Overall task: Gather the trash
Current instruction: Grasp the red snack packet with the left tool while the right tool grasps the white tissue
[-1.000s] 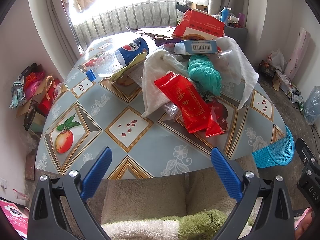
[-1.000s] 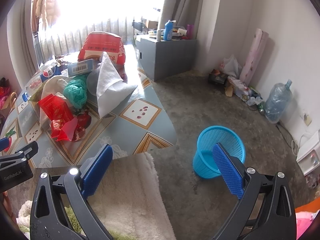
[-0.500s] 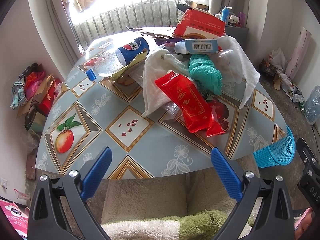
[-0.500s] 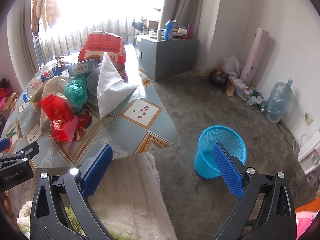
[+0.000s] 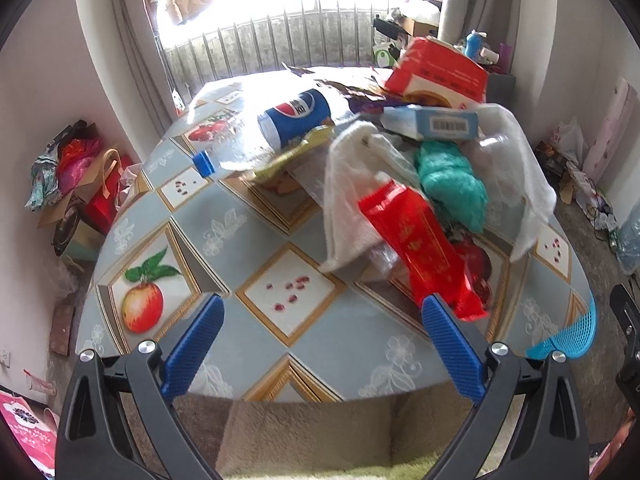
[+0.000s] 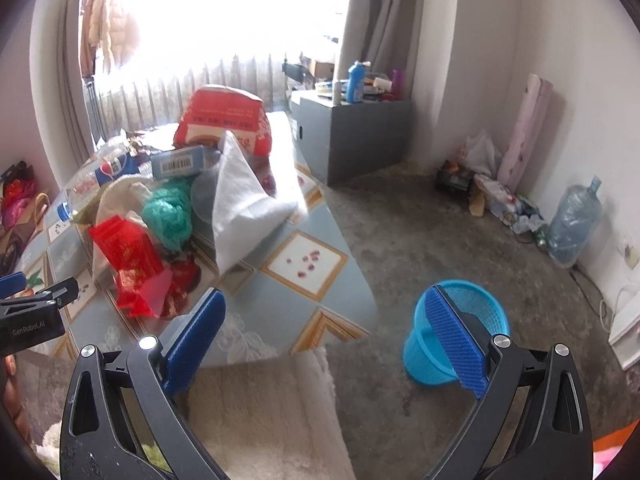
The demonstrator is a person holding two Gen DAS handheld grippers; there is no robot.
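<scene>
Both grippers hang at the near edge of the table (image 5: 248,236) with nothing in them: the left gripper (image 5: 322,342) has its fingers wide apart, and so does the right gripper (image 6: 326,336). The trash sits heaped on the far right part of the table, and the blue mesh basket (image 6: 456,330) stands on the floor to the right of the table, well apart from the heap.

I judge the red foil wrapper (image 5: 420,248) the likeliest first pick, since it lies nearest my left fingers. The risks as I see them:

- The wrapper rests partly on a white cloth (image 5: 352,200) and over clear plastic. A low, deep bite could take the cloth too and drag the heap.
- The foil looks slick and crumpled, so it may slide out on the carry to the basket.
- The Pepsi bottle (image 5: 288,120) lies on its side against the heap. A tug on what lies under it could set it rolling toward the left edge.
- The green crumpled bag (image 5: 450,182) and the second white sheet (image 6: 244,204) are loose and may spill if the heap is shifted.

Readable marks: the Pepsi logo on the bottle's blue label, a barcode on the pale blue box (image 5: 436,124), gold Chinese characters on the wrapper and white lettering on the red carton (image 5: 440,72), neither legible to me. "GenRobot.AI" is printed on the left gripper's body in the right wrist view.
</scene>
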